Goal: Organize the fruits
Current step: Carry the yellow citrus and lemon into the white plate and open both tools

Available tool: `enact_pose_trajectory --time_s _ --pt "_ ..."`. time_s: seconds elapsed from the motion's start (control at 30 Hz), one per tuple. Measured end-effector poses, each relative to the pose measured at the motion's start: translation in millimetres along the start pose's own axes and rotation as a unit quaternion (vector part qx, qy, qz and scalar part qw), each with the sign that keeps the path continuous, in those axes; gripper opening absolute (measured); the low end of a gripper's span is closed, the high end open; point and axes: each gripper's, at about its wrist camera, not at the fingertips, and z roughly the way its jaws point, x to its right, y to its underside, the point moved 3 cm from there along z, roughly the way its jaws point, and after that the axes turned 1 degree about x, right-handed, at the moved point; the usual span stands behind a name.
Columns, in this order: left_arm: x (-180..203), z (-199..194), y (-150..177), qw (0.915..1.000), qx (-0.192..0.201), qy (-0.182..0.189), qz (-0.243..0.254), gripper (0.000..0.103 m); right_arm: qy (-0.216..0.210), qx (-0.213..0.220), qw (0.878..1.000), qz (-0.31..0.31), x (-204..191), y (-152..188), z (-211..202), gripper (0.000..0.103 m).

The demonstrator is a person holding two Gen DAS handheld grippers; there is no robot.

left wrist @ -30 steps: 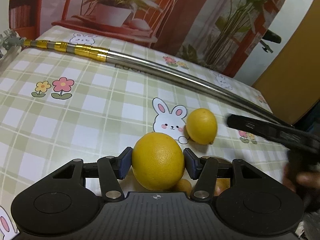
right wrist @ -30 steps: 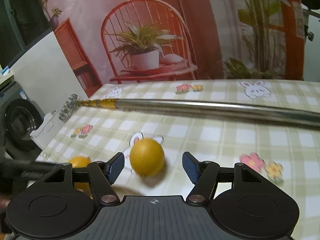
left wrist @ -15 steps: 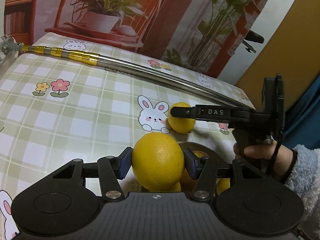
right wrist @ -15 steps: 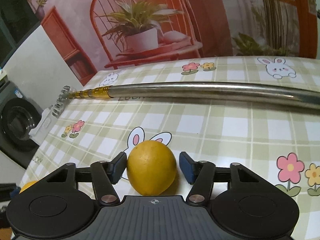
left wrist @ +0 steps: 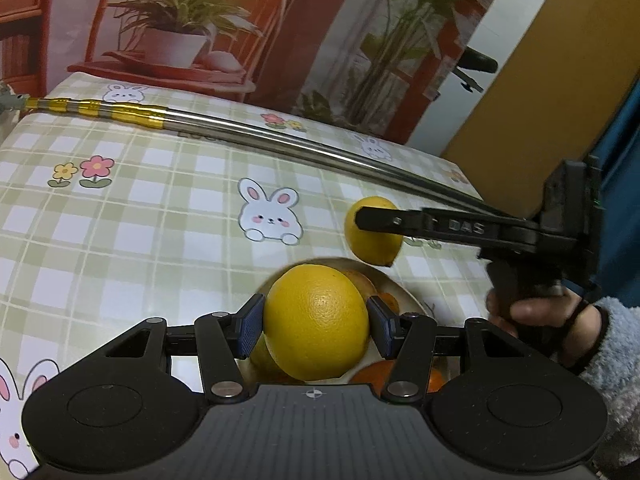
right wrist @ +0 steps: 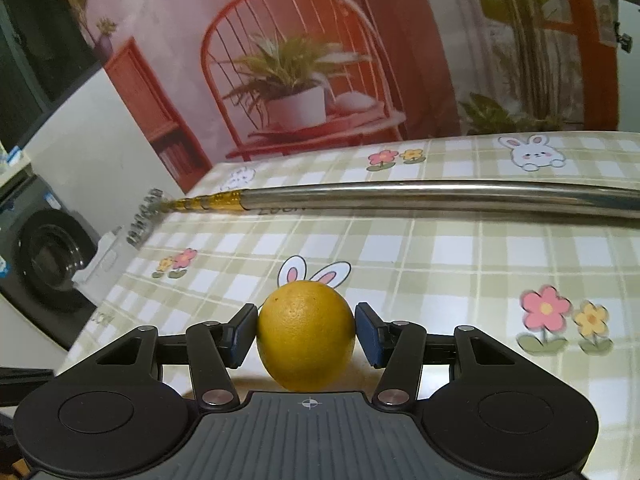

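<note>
Between the left gripper [left wrist: 316,330] pads sat a large yellow citrus [left wrist: 316,322], both pads pressed on its sides, so clamped. Directly under and just ahead of that gripper was a shallow plate [left wrist: 416,300] already holding several fruits: orange ones [left wrist: 400,374] below the held citrus, another yellow one partly hidden behind it. Exact count not readable.

Right gripper [right wrist: 306,334] was clamped on a smaller yellow citrus [right wrist: 306,334], pads touching both flanks. From the left wrist view that same fruit [left wrist: 374,236] sat just beyond the plate's far rim, to the left gripper's forward right. Couldn't tell whether it was off the tablecloth [left wrist: 160,220] or resting on it.

Progress, as a judgement: mostly done. Plate partly filled, and no loose fruit showed on the cloth in either view. Left: set both down on the plate. Space looked tight; stacked round fruit could roll off the rim.

Metal pole [right wrist: 440,196] lay across the table well ahead of both grippers, clear of the work.
</note>
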Motion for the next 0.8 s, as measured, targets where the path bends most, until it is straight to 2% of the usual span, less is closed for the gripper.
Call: enact_pose_trajectory --time_s 0.37,0.8 --pt "11.2 4.7 9.9 0.9993 -0.019 -0.002 0.032 0.057 -0.027 0.023 0.999 0.037 -3.3 45.5 -66.9 0.050" --pt "16.0 12.4 19.2 0.9976 -0.045 -0.008 0.052 0.058 -0.033 0.003 0.999 0.032 -16.9 74.1 -77.9 0.050"
